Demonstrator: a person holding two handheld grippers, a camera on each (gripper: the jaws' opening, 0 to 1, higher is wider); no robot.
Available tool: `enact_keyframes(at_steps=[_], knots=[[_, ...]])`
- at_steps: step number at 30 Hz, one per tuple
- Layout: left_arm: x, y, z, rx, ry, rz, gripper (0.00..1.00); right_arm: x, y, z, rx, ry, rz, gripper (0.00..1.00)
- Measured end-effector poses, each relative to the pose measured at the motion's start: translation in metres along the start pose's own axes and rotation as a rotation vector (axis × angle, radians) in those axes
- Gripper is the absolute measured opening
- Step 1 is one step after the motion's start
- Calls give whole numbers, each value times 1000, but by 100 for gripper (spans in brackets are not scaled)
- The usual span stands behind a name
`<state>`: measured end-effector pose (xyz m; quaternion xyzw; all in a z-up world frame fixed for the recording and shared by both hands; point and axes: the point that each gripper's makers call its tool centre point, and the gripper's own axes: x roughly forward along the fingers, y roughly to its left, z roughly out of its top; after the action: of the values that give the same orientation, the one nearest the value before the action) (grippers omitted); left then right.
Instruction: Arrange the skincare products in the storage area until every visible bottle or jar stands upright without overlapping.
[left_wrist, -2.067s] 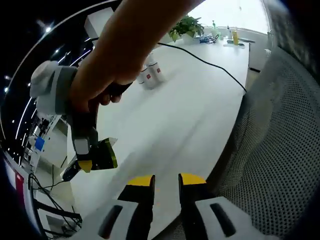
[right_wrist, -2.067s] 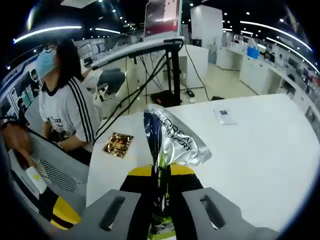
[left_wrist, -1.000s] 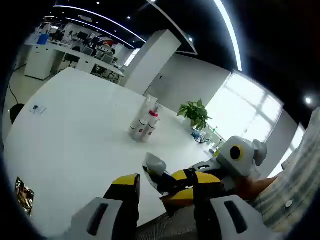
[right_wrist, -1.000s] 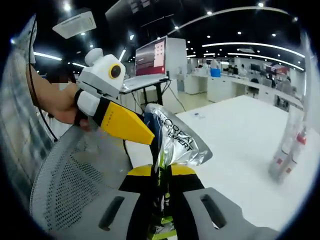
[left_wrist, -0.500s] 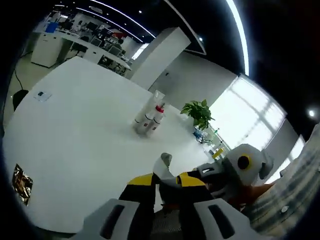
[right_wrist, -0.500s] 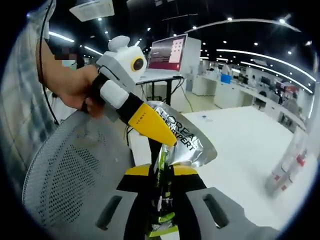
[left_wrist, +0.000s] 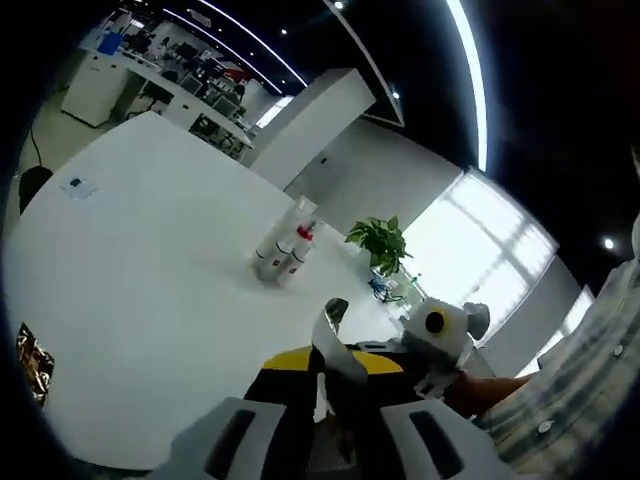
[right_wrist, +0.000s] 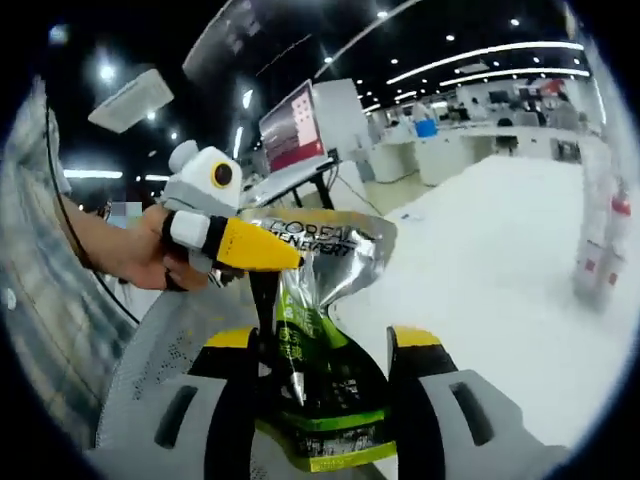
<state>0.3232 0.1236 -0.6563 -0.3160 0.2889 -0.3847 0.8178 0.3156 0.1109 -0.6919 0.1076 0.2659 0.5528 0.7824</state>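
— Right gripper view: where is the sachet (right_wrist: 318, 330) relative to the tools?

— It stands between the right gripper's (right_wrist: 327, 345) jaws, which are spread wide apart, each yellow tip off to one side of the pack with a gap showing. The silver top edge, printed with dark letters, is pinched by the left gripper (right_wrist: 290, 258), whose yellow jaws come in from the left and are closed on that edge; a hand (right_wrist: 140, 250) holds its handle.

— And from the left gripper view?

— The left gripper (left_wrist: 328, 362) has its jaws drawn together on a silver corner of the sachet (left_wrist: 336, 330), which pokes up just above them. Right beside the sachet sits the other gripper (left_wrist: 425, 350), white with a yellow ring.

— What else lies around the sachet?

— Beyond it, on the white table (left_wrist: 140, 270), a small cluster of bottles (left_wrist: 283, 244) stands upright, well apart from it; a potted plant (left_wrist: 375, 238) is farther back. In the right gripper view the bottles (right_wrist: 598, 245) are blurred, off to the right of the sachet.
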Motion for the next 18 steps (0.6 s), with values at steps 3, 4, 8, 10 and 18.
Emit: enact_keyframes(at_steps=[3,4,8,10,18], knots=[[0,-9,-1,-3,10,-59,10,-9,1,6,45,-20,71,58],[0,-12,-3,1,17,-79,10,-13,5,7,96,-11,112,59],[-1,-31,-11,10,63,-181,8,-18,12,11,139,19,196,62],[-2,-38,-13,23,70,-221,2,-19,23,10,163,37,265,54],[-8,-39,-3,-42,29,-264,2,-23,56,23,343,-49,462,5]])
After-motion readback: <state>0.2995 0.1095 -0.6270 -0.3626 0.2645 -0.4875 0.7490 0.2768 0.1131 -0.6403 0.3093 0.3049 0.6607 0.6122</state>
